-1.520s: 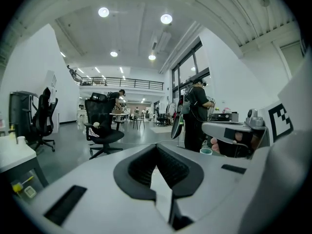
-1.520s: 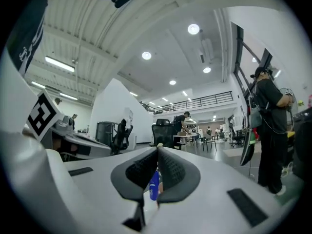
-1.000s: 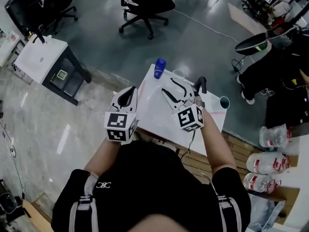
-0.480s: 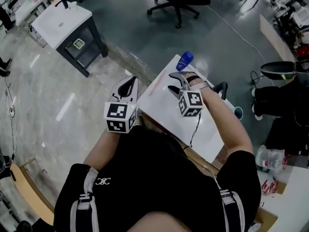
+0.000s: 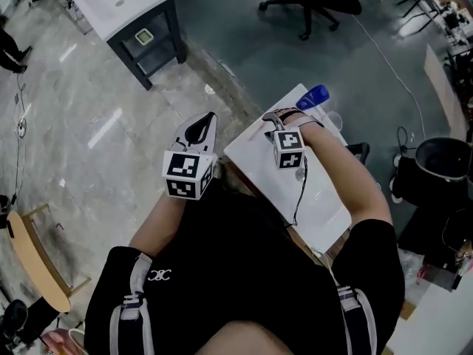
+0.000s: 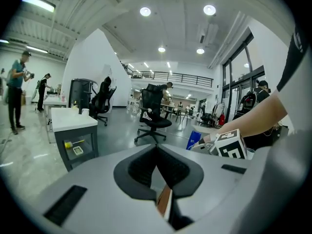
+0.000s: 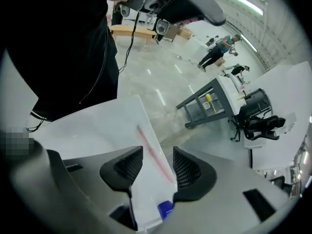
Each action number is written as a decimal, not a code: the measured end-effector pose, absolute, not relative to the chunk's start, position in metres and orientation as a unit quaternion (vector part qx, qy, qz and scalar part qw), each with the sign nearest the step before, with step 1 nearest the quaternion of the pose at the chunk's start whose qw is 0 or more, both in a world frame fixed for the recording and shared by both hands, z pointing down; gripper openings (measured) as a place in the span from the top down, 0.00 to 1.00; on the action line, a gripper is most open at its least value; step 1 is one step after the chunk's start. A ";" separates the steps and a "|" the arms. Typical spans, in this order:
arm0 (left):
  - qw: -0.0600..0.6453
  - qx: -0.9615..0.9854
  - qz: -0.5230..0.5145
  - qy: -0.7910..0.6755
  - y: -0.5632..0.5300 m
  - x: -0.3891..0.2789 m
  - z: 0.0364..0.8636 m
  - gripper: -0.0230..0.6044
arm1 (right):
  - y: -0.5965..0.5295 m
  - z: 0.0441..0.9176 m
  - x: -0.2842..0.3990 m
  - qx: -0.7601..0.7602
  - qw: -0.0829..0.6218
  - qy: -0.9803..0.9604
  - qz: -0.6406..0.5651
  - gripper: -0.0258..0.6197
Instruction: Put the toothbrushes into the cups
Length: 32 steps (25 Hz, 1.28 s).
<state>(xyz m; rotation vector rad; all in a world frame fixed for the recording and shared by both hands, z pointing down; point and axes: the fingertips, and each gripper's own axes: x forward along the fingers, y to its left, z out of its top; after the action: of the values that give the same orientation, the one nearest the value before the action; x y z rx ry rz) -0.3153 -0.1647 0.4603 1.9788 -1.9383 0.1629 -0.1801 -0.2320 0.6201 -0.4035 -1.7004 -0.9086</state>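
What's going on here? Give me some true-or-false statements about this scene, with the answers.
1. The pink toothbrush lies on the white table. True.
2. The right hand-held gripper clamps the toothbrush. False: its jaws are apart, closing, with the toothbrush lying in line between them, untouched.
3. The left hand-held gripper has its jaws together. True.
4. The blue cup stands on the floor. False: it is on the table.

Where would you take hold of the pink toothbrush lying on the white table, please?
I'd say mid-handle, from above, jaws across its width: the pink toothbrush lies flat on the white table, near its edge, so only its thin sides are free.
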 end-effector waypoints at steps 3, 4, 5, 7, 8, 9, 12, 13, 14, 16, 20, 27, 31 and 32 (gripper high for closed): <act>0.190 0.694 0.058 -0.692 -0.163 -0.329 0.471 0.94 | -0.239 0.640 -0.180 -0.189 0.576 -0.696 -0.383 0.63; 0.193 0.691 0.058 -0.694 -0.162 -0.334 0.475 0.94 | -0.242 0.646 -0.180 -0.193 0.582 -0.689 -0.385 0.64; 0.195 0.689 0.058 -0.696 -0.161 -0.338 0.478 0.94 | -0.244 0.651 -0.181 -0.198 0.587 -0.683 -0.387 0.64; 0.202 0.683 0.059 -0.700 -0.159 -0.346 0.485 0.94 | -0.245 0.659 -0.183 -0.209 0.593 -0.674 -0.387 0.65; 0.205 0.680 0.059 -0.701 -0.158 -0.349 0.488 0.94 | -0.245 0.663 -0.185 -0.214 0.595 -0.672 -0.386 0.65; 0.208 0.678 0.059 -0.702 -0.157 -0.352 0.490 0.94 | -0.245 0.666 -0.187 -0.219 0.597 -0.670 -0.384 0.66; 0.216 0.678 0.060 -0.701 -0.158 -0.354 0.495 0.94 | -0.246 0.676 -0.191 -0.230 0.601 -0.664 -0.381 0.66; 0.216 0.679 0.062 -0.699 -0.158 -0.354 0.496 0.94 | -0.247 0.678 -0.191 -0.233 0.603 -0.661 -0.381 0.67; 0.216 0.680 0.063 -0.698 -0.158 -0.353 0.497 0.94 | -0.248 0.681 -0.192 -0.235 0.606 -0.657 -0.381 0.67; 0.217 0.680 0.065 -0.697 -0.159 -0.352 0.499 0.94 | -0.250 0.687 -0.191 -0.240 0.616 -0.648 -0.379 0.68; 0.223 0.680 0.065 -0.695 -0.160 -0.350 0.503 0.94 | -0.254 0.696 -0.187 -0.249 0.630 -0.634 -0.373 0.67; 0.231 0.679 0.070 -0.693 -0.156 -0.348 0.508 0.94 | -0.248 0.699 -0.183 -0.273 0.650 -0.616 -0.351 0.76; 0.231 0.682 0.071 -0.691 -0.158 -0.346 0.509 0.94 | -0.245 0.701 -0.179 -0.273 0.652 -0.620 -0.341 0.85; 0.230 0.683 0.071 -0.690 -0.158 -0.345 0.509 0.94 | -0.245 0.701 -0.179 -0.269 0.647 -0.624 -0.345 0.85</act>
<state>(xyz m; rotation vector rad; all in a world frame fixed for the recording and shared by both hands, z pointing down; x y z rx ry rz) -0.3453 -0.1577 0.5088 1.8783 -1.8979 0.1962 -0.1790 -0.2447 0.7009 -0.6127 -1.4193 -0.7834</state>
